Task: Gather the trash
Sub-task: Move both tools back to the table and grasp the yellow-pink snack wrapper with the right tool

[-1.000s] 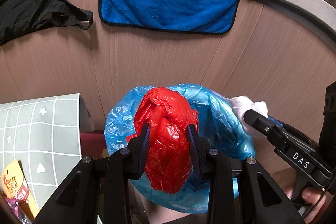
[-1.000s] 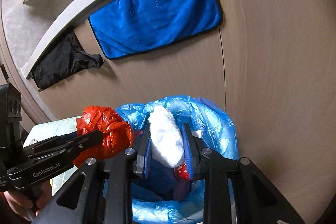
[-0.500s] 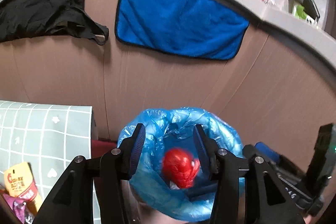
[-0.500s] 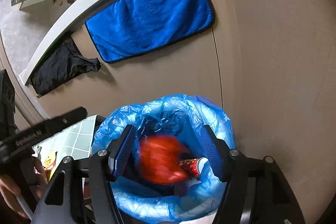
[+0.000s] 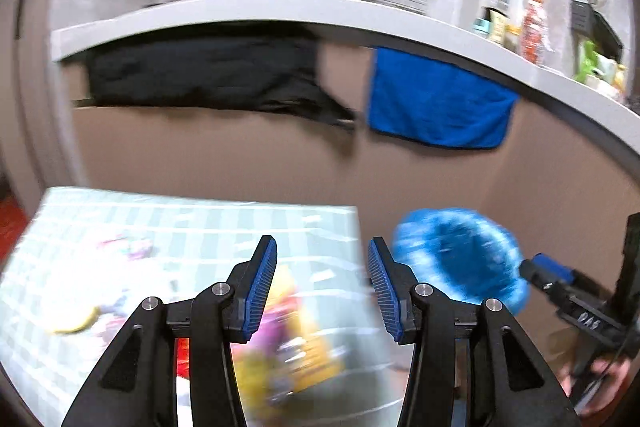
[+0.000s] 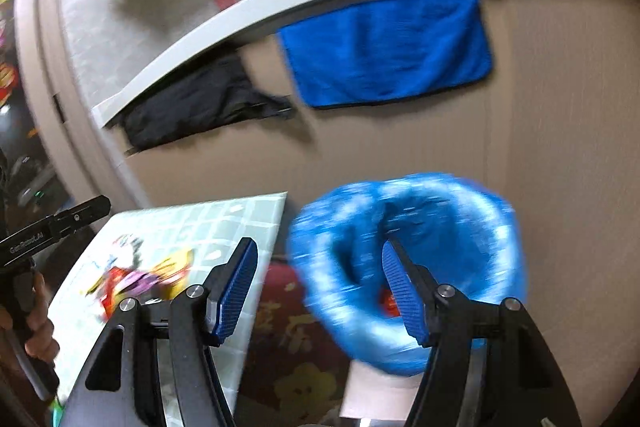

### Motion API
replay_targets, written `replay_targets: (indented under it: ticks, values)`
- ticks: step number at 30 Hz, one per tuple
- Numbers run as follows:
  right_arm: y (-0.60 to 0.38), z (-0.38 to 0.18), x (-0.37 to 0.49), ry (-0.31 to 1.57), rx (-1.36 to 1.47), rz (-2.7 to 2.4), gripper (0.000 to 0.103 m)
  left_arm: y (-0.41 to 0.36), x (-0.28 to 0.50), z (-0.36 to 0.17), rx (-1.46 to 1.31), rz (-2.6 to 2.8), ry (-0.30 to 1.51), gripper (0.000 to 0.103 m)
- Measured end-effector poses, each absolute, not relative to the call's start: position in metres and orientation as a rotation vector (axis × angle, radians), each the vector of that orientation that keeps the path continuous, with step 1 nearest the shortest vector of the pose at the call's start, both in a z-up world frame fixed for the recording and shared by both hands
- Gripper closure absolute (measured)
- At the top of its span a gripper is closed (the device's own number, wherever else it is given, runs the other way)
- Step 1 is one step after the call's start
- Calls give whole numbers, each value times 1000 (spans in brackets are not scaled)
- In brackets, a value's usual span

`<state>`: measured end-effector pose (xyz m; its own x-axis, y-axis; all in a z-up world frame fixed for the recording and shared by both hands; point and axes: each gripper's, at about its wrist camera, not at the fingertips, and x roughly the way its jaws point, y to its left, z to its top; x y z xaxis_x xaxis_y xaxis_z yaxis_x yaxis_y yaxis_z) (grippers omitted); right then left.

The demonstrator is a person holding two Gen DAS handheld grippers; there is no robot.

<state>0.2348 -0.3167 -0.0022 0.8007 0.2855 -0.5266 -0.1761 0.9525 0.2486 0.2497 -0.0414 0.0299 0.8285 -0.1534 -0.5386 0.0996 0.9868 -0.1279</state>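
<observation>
Brown panelled wall closes off the back, with a pale counter edge above it; a blue towel and a black cloth hang side by side below that edge. Both views are blurred. My left gripper stands spread with nothing between its blue pads, over a pale checked table that carries blurred yellow and purple wrappers. My right gripper is likewise spread and empty; its right finger overlaps the mouth of the blue-lined trash bin, which stands against the wall just right of the table. Something red shows inside the bin; I cannot tell what it is. Both sets of jaws have just been opening.
</observation>
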Motion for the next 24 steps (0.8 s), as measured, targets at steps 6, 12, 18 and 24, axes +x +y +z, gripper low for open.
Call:
replay_targets:
  ticks: [6, 12, 18, 24]
  values:
    - [-238, -10, 219, 640, 114, 388, 40, 56, 198, 9, -152, 36, 586, 55]
    - [-164, -20, 203, 690, 23, 501, 40, 121, 162, -21, -243, 115, 627, 55]
    - [-130, -33, 194, 751, -28, 524, 40, 152, 145, -42, -305, 109, 652, 55]
    - [-115, -29, 215, 753, 20, 481, 40, 162, 140, -53, -343, 86, 659, 55]
